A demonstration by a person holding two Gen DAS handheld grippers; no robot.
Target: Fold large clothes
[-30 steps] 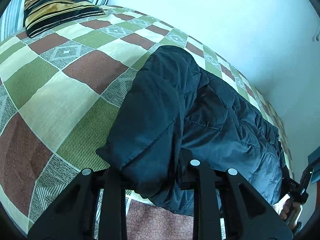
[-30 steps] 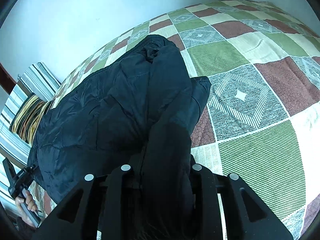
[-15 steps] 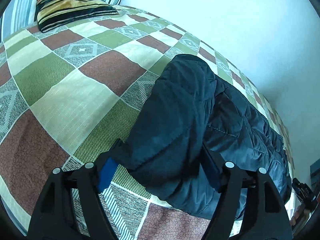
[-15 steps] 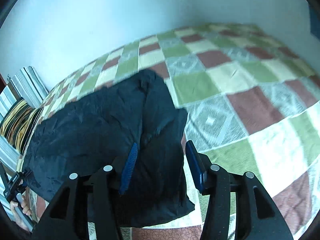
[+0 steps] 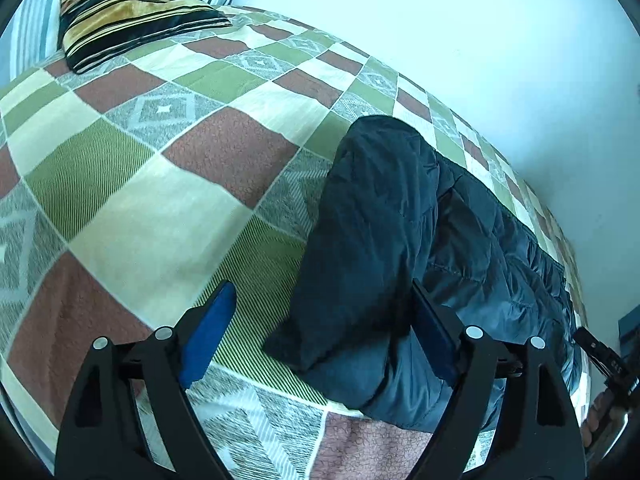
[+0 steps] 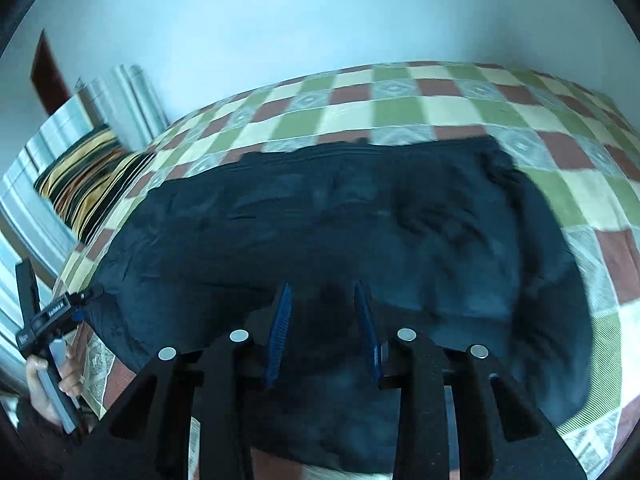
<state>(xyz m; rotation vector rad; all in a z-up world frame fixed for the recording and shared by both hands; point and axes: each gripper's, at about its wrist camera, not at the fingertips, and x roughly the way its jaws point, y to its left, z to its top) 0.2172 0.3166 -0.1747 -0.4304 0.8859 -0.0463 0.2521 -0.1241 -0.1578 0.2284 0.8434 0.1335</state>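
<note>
Left wrist view: the bed (image 5: 132, 216), under a checked cover of green, cream, brown and grey squares, fills most of the picture, and a broad stretch of bare cover runs from the near edge up to the head end. The far long edge meets a pale wall (image 5: 460, 32), with no gap to be seen between them. In the right wrist view the bare cover lies mainly along the far edge and toward the right end of the bed.

The dark padded jacket (image 5: 400, 248) lies along the near edge, reaching most of the way to the far edge at its widest. It is quilted, slightly shiny and creased. One sleeve (image 5: 360, 232) is folded in over the body and lies lengthwise on it, its cuff end toward the near edge. The right wrist view is motion-blurred; there the jacket (image 6: 340, 240) spreads as a wide flat dark shape.

A striped pillow (image 5: 132, 4) in gold, black and brown sits at the head end, well apart from the jacket.

The left gripper (image 5: 320, 344) hangs over the near edge with its jaws wide, astride the sleeve's cuff end without clamping it. The right gripper (image 6: 322, 332) is above the jacket's near part, jaws narrowly parted and holding nothing.
</note>
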